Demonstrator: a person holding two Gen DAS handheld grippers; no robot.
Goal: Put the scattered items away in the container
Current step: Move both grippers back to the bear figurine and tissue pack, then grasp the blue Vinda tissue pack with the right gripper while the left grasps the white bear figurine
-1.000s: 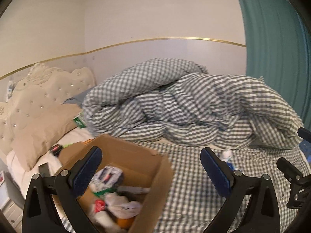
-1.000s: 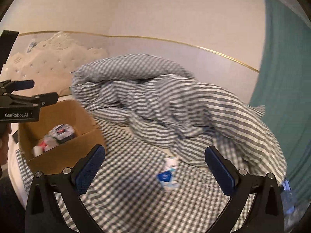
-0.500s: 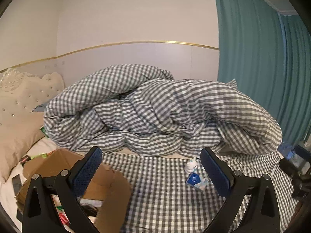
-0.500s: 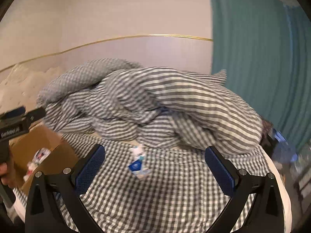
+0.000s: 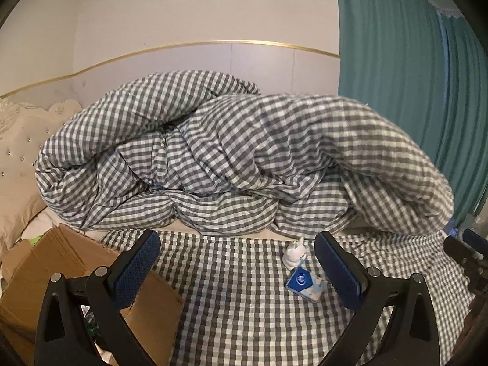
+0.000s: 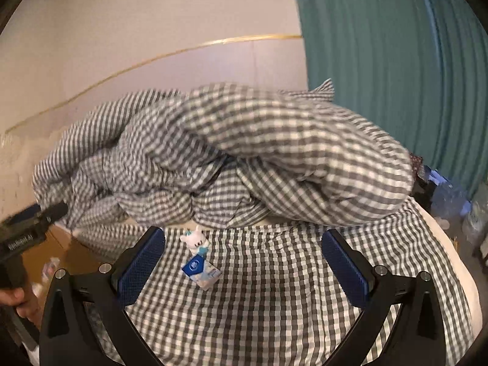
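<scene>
A small blue tissue packet [image 5: 303, 281] lies on the checked sheet, with a little white plush toy [image 5: 294, 251] just behind it. Both also show in the right wrist view, the packet [image 6: 201, 270] and the toy [image 6: 195, 238]. A brown cardboard box [image 5: 61, 271] stands at the lower left, holding several items. My left gripper [image 5: 238, 270] is open and empty, its right finger beside the packet. My right gripper [image 6: 244, 267] is open and empty, the packet near its left finger.
A bunched grey checked duvet [image 5: 228, 158] fills the back of the bed. A teal curtain [image 5: 411, 76] hangs at the right. A cream padded headboard and pillow [image 5: 15, 167] are at the left. The bed's edge [image 6: 451, 244] curves at the right, with clutter beyond.
Both grippers swung right, away from the box. The packet and toy moved from the right edge towards the middle of the left view, and leftward in the right view.
</scene>
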